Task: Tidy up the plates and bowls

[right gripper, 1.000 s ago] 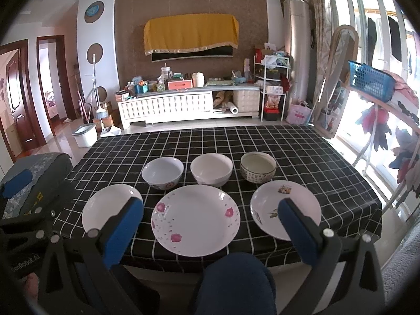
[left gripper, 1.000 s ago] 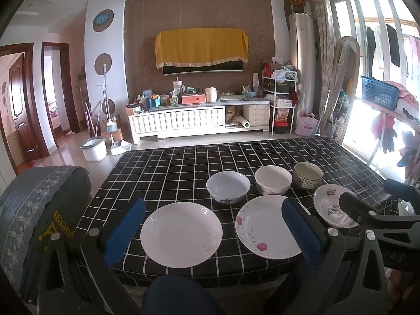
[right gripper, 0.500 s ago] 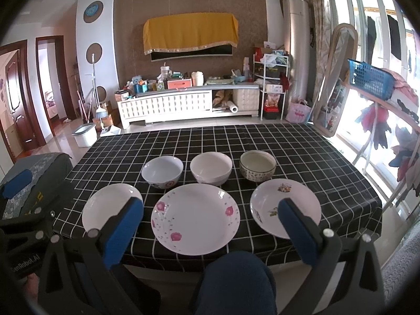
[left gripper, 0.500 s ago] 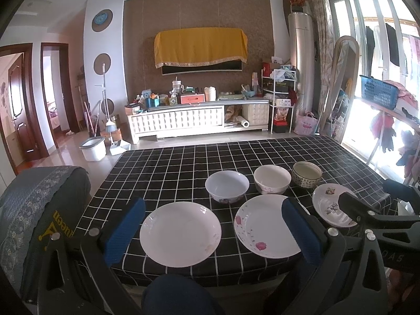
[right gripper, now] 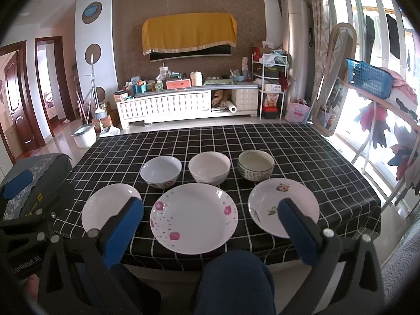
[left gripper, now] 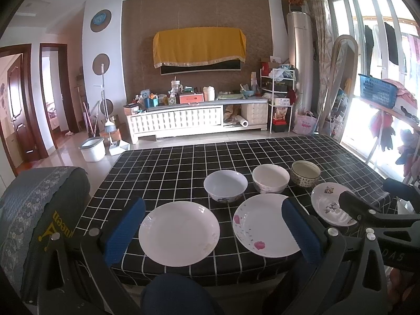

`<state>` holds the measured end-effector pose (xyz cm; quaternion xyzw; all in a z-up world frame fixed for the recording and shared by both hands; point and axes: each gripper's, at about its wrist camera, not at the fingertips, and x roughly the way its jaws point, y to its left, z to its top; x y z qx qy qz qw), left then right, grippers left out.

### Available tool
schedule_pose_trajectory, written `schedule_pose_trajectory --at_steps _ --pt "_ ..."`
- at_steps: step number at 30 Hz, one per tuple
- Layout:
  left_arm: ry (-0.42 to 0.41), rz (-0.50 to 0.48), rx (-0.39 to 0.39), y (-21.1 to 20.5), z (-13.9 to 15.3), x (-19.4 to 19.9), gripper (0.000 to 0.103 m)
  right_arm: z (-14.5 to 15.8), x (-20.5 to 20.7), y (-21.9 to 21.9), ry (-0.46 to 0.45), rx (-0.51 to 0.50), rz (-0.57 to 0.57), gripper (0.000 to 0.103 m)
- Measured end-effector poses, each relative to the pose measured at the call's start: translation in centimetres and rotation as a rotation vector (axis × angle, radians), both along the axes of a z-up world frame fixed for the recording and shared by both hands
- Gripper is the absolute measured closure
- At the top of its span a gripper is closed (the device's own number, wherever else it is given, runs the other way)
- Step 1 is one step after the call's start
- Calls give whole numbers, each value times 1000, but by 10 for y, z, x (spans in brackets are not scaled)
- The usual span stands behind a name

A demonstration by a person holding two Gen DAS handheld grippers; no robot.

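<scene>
Little is changed since a second ago: both tongs, left (left gripper: 212, 233) and right (right gripper: 210, 225), are kept spread and empty, short of the bench (right gripper: 302, 144). Three plates (right gripper: 193, 218) and three bowls (right gripper: 209, 168) ahead remain unstacked; nothing is begun.

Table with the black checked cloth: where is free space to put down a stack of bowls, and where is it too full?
The far half of the table, beyond the three bowls, is bare from edge to edge. The near strip is crowded: three plates lie side by side with narrow gaps, the bowls close behind them. Both grippers, left and right, are open and hold nothing.
</scene>
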<state>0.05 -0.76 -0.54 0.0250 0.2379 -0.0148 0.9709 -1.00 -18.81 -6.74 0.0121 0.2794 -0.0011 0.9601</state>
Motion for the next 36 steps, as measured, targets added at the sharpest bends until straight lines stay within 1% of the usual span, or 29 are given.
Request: schedule_pose_trajectory --at_steps 12,20,24,28,32,36 --pt "-1 -17 1 -4 -1 -4 0 1 -2 -6 2 5 -14 0" --pt "0 -19 0 -3 2 -3 0 4 0 -8 8 8 -10 0" --pt "-2 -23 -11 2 7 1 0 7 5 -3 2 0 -3 0" --pt "-13 -16 -15 14 18 10 0 16 15 6 -5 -8 19 0" --pt "-19 16 -19 34 33 23 0 33 31 24 -54 -29 69 0" --pt "23 45 -33 61 42 44 0 44 54 44 -67 -34 138 0"
